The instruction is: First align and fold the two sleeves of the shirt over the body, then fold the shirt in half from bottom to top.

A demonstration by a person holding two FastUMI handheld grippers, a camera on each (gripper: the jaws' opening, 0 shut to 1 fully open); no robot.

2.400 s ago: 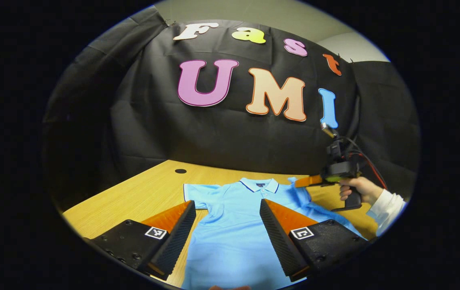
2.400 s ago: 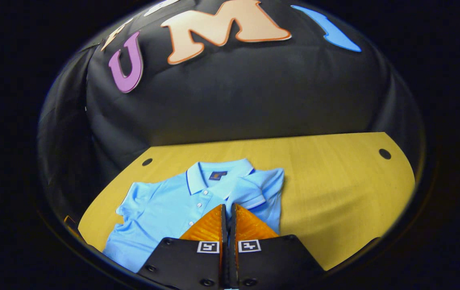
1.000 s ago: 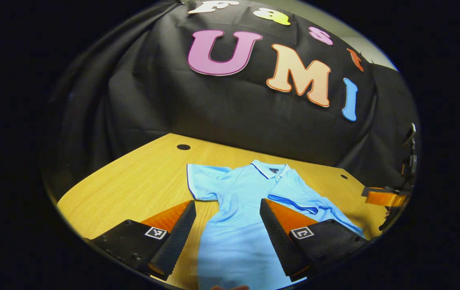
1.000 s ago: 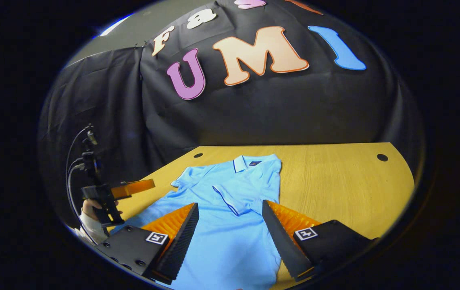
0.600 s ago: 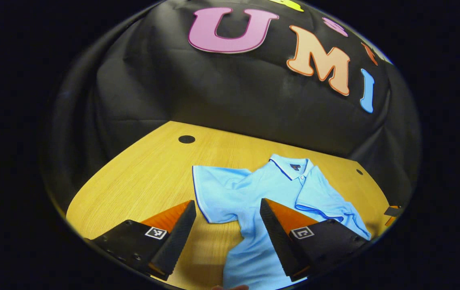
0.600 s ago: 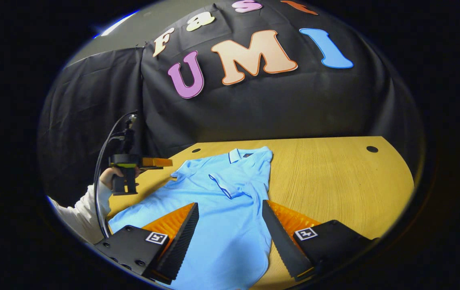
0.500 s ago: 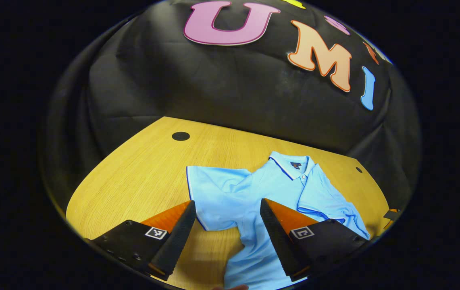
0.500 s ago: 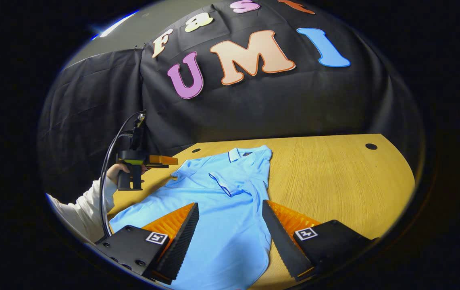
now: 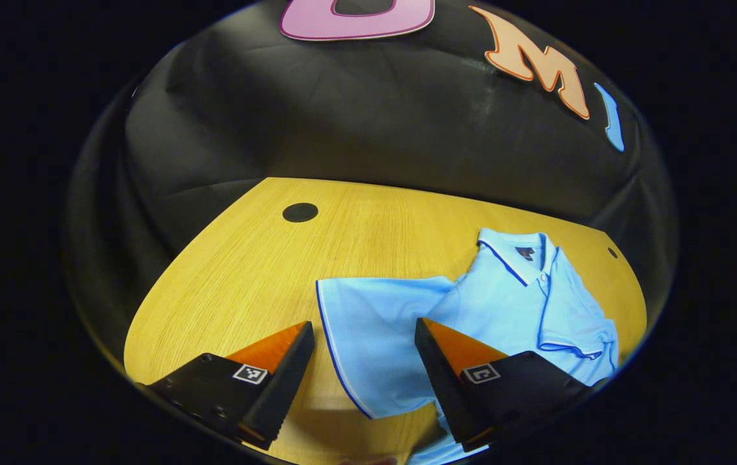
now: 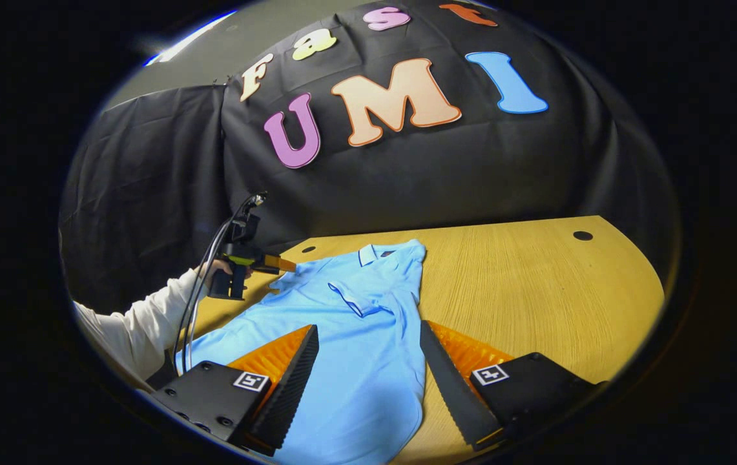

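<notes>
Item: light blue polo shirt [image 9: 504, 303], being displayed flat on the wooden table [image 9: 245, 258]; judged soft, light, limp; best taken at the outspread sleeve [image 9: 374, 336] hem. Left claw [image 9: 365, 361] is being held released, straddling that sleeve; right claw [image 10: 368, 368] released over the body. Right gripper view is additionally showing the folded sleeve [image 10: 358, 294] and a person's hand [image 10: 216, 271].

i see shirt [image 10: 355, 336] flat on table [image 10: 536, 290] | one sleeve [image 10: 358, 294] folded over body | other sleeve [image 9: 374, 336] spread between my left gripper [image 9: 365, 342] fingers
</notes>
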